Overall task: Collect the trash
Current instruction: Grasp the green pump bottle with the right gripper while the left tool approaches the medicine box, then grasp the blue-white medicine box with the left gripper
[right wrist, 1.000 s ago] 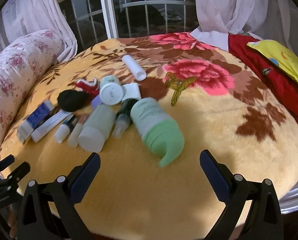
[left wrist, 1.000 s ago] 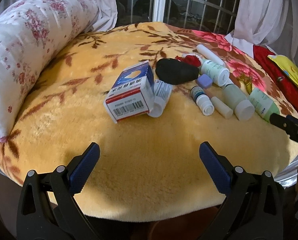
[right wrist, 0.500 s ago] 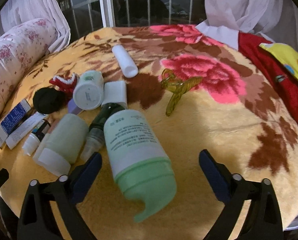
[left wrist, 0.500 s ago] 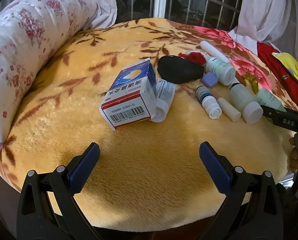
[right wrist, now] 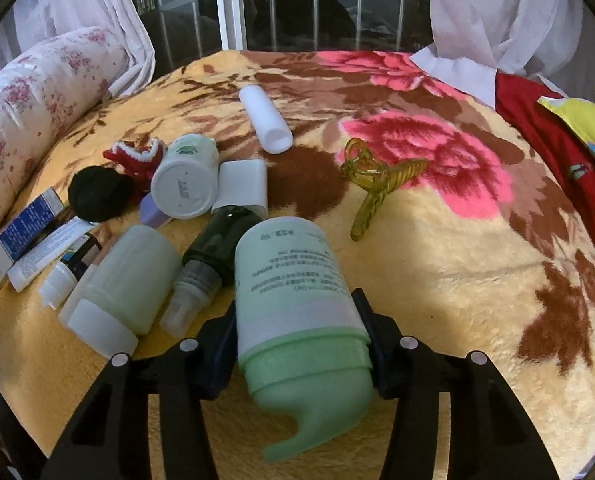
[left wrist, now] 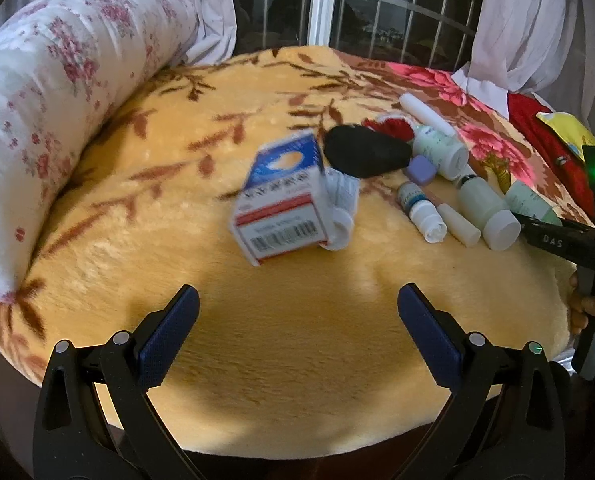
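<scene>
Two tongs work over the bed. The right tongs now clench the green pump bottle, which lay loose ahead of parted fingers half a second ago. The left tongs stay spread and empty, the one blue-and-white box lying beyond them, beside one white tube.

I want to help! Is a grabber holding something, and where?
The right gripper holds the green bottle near its cap end; the left gripper holds nothing.
</scene>
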The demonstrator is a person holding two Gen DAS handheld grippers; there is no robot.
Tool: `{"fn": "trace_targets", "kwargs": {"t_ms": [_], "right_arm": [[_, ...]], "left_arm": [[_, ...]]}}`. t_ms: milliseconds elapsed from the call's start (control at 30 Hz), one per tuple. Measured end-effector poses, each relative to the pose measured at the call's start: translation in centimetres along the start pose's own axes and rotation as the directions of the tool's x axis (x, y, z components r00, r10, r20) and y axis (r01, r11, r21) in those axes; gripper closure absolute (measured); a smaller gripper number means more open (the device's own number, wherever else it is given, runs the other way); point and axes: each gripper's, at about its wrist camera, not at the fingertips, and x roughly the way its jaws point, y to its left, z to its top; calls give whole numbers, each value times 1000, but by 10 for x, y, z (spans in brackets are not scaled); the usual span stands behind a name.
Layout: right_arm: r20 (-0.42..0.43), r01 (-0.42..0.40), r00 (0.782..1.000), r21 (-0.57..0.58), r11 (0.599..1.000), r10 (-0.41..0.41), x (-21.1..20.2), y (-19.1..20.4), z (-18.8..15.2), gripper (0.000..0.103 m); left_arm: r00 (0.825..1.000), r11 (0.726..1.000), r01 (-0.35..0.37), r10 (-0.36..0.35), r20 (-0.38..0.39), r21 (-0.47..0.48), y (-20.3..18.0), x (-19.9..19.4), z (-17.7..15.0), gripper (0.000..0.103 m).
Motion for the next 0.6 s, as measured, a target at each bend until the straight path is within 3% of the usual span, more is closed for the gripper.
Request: {"fn": "trace_targets", "kwargs": {"t_ms": [133,367,500,600], "right_arm": [[23,-39,999,45,998,38,-3,-7,-2,52],[51,-24,998,39,999,22,-1,-5,-6,52],[47,-43,998,57,997,40,1,-7,-7,53],[46,-53,998,65,996,50,4,-10,-7,53]], "left_arm": [[999,999,27,-28,40,18,6,-3,11,5],[999,998,31,-32,37,48,0,23,48,5],[998,992,-57,61,-27,115,-11,48,62,5],[989,972,-132,143,-45,194,-16,59,67,5]]}}
